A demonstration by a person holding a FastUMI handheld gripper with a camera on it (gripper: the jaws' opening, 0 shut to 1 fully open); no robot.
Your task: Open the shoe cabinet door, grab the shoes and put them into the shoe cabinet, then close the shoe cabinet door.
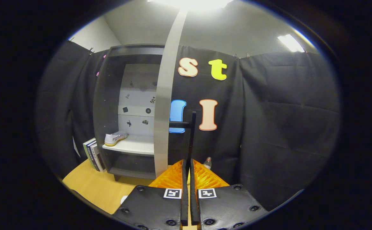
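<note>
The grey shoe cabinet [104, 105] stands open on the wooden table. Its pale door [164, 105] is swung out and seen edge-on, just left of my fingers. A black bar handle [193, 127] sticks out from the door and runs down between my fingertips. My gripper [188, 161] is shut on the lower end of this handle, its orange fingers [172, 175] almost touching. A white shoe [115, 138] with a yellowish sole lies on the cabinet's white shelf [134, 147], toward the shelf's left end.
Several books [92, 154] lean upright against the cabinet's left side on the wooden table [93, 187]. A small bottle [207, 162] stands right of my fingers against the black cloth wall. A lower compartment sits below the shelf.
</note>
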